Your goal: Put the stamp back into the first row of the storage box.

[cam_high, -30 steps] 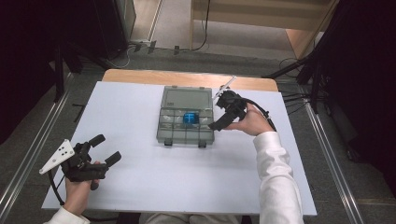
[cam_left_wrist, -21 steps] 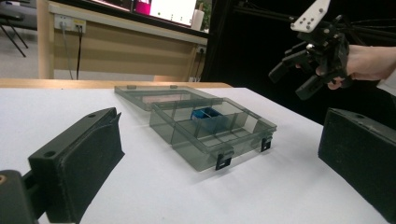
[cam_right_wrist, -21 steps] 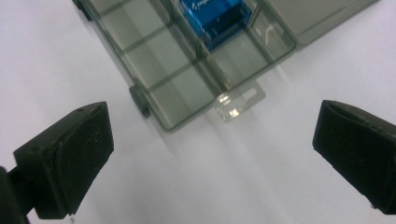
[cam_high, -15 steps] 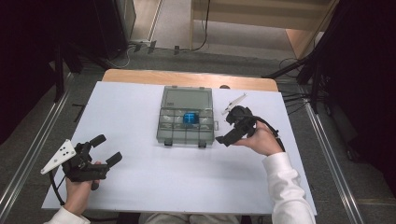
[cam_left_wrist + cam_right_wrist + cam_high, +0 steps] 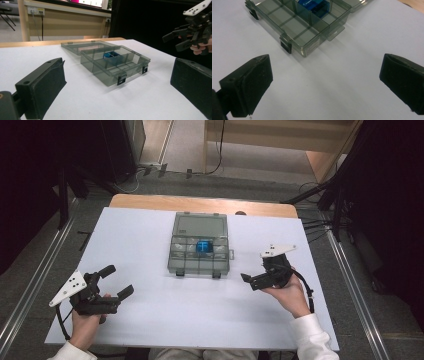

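A smoky clear compartment box (image 5: 200, 262) lies mid-table with its lid (image 5: 200, 225) folded flat behind it. A small blue block (image 5: 204, 246) sits in one of its middle compartments, also seen as the blue block (image 5: 111, 55) and the blue block (image 5: 315, 6). My left gripper (image 5: 117, 281) rests near the front left of the table, open and empty, well clear of the box (image 5: 115, 65). My right gripper (image 5: 250, 281) is held just right of the box's front corner, open and empty, its jaws wide apart above bare table near the box (image 5: 297, 22).
The white table top (image 5: 150, 320) ends in a wooden strip (image 5: 200, 202) at the far edge. Metal rails run along both sides. In the left gripper view, the right gripper (image 5: 175, 40) hovers off to the right of the box.
My right gripper has drawn back from beside the box toward the near right of the table. The left gripper has barely moved.
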The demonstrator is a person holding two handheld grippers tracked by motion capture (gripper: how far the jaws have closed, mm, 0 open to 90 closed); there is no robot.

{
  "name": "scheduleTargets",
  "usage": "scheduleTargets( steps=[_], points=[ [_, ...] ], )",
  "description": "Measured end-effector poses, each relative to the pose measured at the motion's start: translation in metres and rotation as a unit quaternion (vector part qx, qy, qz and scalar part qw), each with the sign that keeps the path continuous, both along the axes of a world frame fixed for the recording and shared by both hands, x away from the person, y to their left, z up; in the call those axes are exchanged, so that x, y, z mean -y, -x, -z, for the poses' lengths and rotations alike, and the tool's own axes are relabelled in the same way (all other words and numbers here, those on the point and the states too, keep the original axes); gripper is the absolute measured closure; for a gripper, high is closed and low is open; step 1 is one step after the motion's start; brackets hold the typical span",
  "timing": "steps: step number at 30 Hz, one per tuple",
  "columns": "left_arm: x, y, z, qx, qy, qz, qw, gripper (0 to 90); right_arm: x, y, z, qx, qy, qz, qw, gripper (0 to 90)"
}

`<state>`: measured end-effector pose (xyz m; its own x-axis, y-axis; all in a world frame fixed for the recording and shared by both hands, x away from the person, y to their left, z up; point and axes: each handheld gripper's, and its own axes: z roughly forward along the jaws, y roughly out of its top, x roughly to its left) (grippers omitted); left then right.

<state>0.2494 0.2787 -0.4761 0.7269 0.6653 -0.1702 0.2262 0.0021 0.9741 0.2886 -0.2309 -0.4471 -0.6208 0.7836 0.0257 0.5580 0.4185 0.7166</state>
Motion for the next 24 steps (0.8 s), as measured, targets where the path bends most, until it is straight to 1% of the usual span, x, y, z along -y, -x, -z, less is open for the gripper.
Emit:
scheduleTargets(
  steps=[1,2,3,5,6,7,8,10,11,13,15,16,17,18,21,24],
  points=[
    [0.0,0.0,0.0,0.0,-0.002,0.001,1.0,0.0,0.002,0.003,-0.001,0.006,-0.003,0.004,1.0,0.0],
    [0.0,0.0,0.0,-0.001,-0.003,0.003,1.0,0.0,0.003,0.007,-0.001,0.017,-0.01,0.009,0.9998,0.0],
    [0.001,0.0,0.0,-0.001,-0.002,0.003,1.0,0.0,0.005,0.012,0.0,0.03,-0.025,0.016,0.9991,0.0],
    [0.0,0.0,0.0,-0.001,-0.002,0.002,1.0,0.0,0.007,0.016,0.0,0.033,-0.032,0.021,0.9987,0.0],
    [0.0,0.0,0.0,-0.001,-0.003,0.002,1.0,0.0,0.008,0.019,0.001,0.043,-0.034,0.025,0.9982,0.0],
    [0.0,0.0,0.0,-0.001,-0.002,0.001,1.0,0.0,0.009,0.024,0.002,0.066,-0.036,0.037,0.9965,0.0],
    [0.0,0.0,0.0,-0.001,-0.003,0.002,1.0,0.0,0.011,0.028,0.004,0.084,-0.044,0.046,0.9944,0.0],
    [0.0,0.0,0.0,-0.002,-0.005,0.002,1.0,0.0,0.015,0.036,0.01,0.104,-0.063,0.055,0.9911,0.0],
    [0.0,0.0,0.0,-0.002,-0.006,0.002,1.0,0.0,0.017,0.04,0.013,0.113,-0.068,0.06,0.9894,0.0],
    [0.0,-0.001,0.001,-0.004,-0.009,0.003,0.9999,0.0,0.023,0.049,0.023,0.144,-0.091,0.067,0.9831,0.0],
    [0.001,-0.001,0.001,-0.005,-0.01,0.003,0.9999,0.0,0.03,0.057,0.034,0.155,-0.114,0.079,0.9781,0.0],
    [0.001,-0.001,0.001,-0.005,-0.009,0.004,0.9999,0.0,0.033,0.059,0.039,0.158,-0.121,0.083,0.9765,0.0],
    [0.001,-0.001,0.001,-0.006,-0.009,0.005,0.9999,0.0,0.035,0.061,0.042,0.157,-0.121,0.088,0.9762,0.0],
    [0.001,-0.001,0.001,-0.006,-0.008,0.005,0.9999,0.0,0.037,0.062,0.044,0.155,-0.118,0.091,0.9766,0.0],
    [0.002,-0.001,0.0,-0.009,-0.005,0.011,0.9999,0.0,0.041,0.067,0.048,0.163,-0.112,0.102,0.9749,0.0],
    [0.002,-0.002,0.001,-0.011,-0.003,0.014,0.9998,0.0,0.041,0.068,0.051,0.164,-0.107,0.106,0.9749,0.0]
  ],
)
